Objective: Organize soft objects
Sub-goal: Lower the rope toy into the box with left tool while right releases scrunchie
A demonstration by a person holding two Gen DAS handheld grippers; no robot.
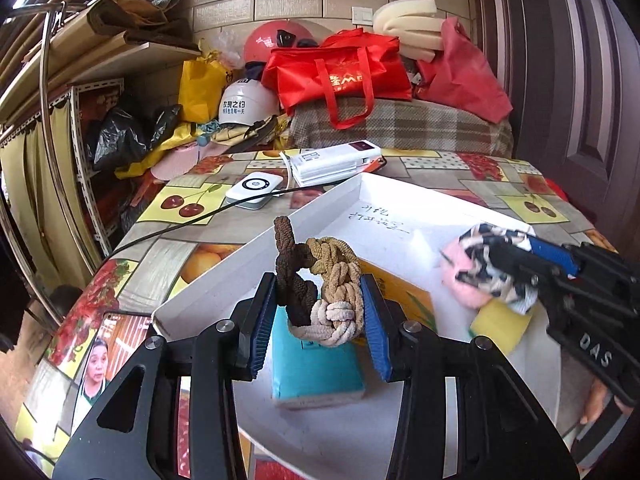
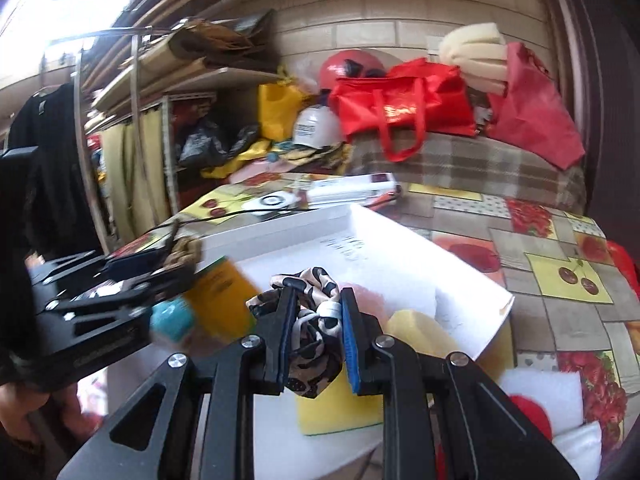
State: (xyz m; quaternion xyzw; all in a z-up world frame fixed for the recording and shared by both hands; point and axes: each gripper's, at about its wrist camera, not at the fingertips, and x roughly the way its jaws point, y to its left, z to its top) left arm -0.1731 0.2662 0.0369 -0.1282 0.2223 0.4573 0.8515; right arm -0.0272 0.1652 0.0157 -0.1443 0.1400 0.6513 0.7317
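Fruit-print oilcloth (image 1: 472,184) covers the table you are working over; brick wall and clutter behind.

Nearest: your left gripper (image 1: 320,320) has its blue pads clamped on a braided rope knot (image 1: 324,284), brown through tan to cream, held up above the white tray (image 1: 256,248). Your right gripper (image 2: 314,344) has its fingers closed on a leopard-print scrunchie (image 2: 308,320), also held over the tray.

Tray contents, near to far:
- teal tissue pack (image 1: 316,372) directly under the knot
- orange packet (image 1: 408,300) just beyond the tissue pack, partly hidden by the left gripper's finger
- yellow sponge (image 2: 340,404) under the right gripper
- pink soft item (image 1: 464,280), touching or just behind the scrunchie; you cannot tell which
- handwriting on the bare tray floor at the far end

Around the tray: a phone (image 1: 108,356) with a face on screen lies at the near left table edge. White foam pieces (image 2: 548,392) sit off the tray's right corner. Past the far rim, a white round-dial device (image 1: 254,190) with a black cable (image 1: 192,220) trailing left, then a white power bank (image 1: 336,162).

Farthest: a plaid blanket (image 1: 400,124) carrying a red tote bag (image 1: 340,76), with a red helmet (image 1: 276,40) and a white helmet (image 1: 244,106) to its left.
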